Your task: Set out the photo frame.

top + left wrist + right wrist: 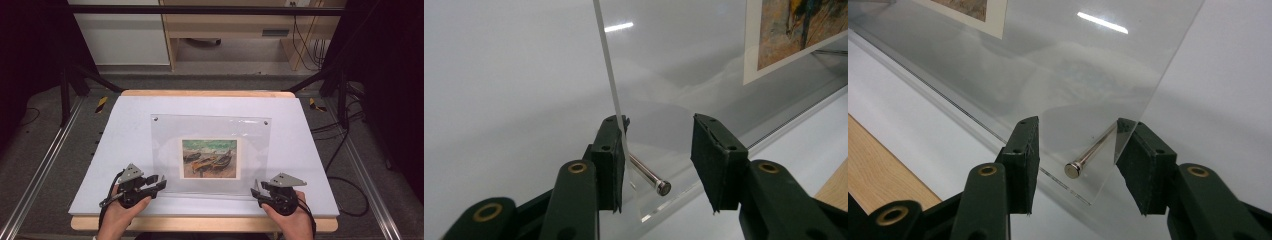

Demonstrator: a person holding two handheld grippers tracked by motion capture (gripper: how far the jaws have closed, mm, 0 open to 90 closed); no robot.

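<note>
While I look down from the high view, I see one white board (125, 130) covering most of the wooden table (200, 224), and on it lies one clear acrylic frame (210, 127), its far edge toward the back and its near edge tilted toward me. One printed picture (209, 158) of boats sits in the frame's middle. I can read no writing or label on any of it.

I count four metal pins at the frame's corners: two at the far corners, the left (155, 119) and the right (266, 122), and two at the near corners, seen in the gripper views.

My left gripper (159, 182) sits at the frame's near left corner. In the left gripper view its jaws stand apart around that corner: one pad (608, 150) lies against the sheet's edge, the other pad (710, 152) is clear of it, and the near left pin (650, 176) lies between them. I read it as released, gripping nothing.

My right gripper (256, 192) sits at the near right corner. In the right gripper view the near right pin (1090, 152) lies between the jaws, neither pad pressing it, though the right-hand pad (1143, 160) is just beside the sheet's edge. It too is released.
</note>
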